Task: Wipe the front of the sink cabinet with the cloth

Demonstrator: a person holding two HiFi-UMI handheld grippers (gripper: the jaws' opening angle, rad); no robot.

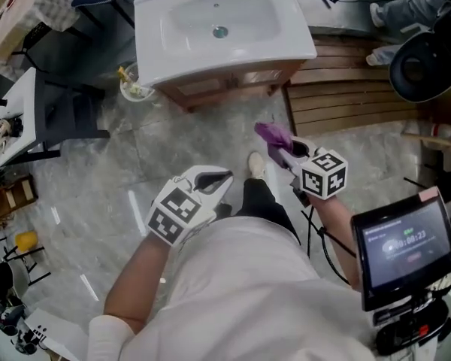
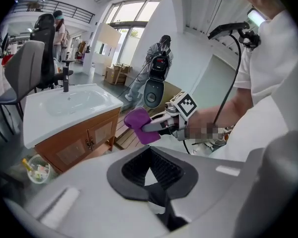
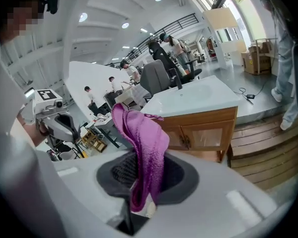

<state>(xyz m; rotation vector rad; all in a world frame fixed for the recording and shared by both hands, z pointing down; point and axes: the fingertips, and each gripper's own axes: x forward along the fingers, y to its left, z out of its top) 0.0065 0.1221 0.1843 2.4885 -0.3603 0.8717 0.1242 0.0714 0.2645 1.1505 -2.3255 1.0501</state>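
1. The cloth (image 3: 144, 143) could slip out. The right tongs (image 3: 146, 182) pinch only a narrow fold of it, and most of the purple fabric stands loose above the tips. I think a hard drag across the wood would tug it free.
2. The tips could scrape the door panels. In the head view the cloth covers just the front of the right tongs (image 1: 279, 147), so a flat or low approach may put bare plastic against the sink cabinet (image 1: 225, 85). The door pulls (image 3: 185, 140) at the middle of the front could also snag the fabric.
3. A small bowl (image 1: 135, 87) of odds and ends sits on the floor at 9 o'clock of the cabinet. A wide sweep that way could knock it over.
4. The right tongs are clamped on the cloth, held in the air at 6 o'clock of the cabinet and well apart from it. No wiping contact exists yet.
5. The left tongs (image 2: 151, 170) stand parted in a narrow V with nothing between them. They touch nothing, at 9 o'clock of the right tongs.
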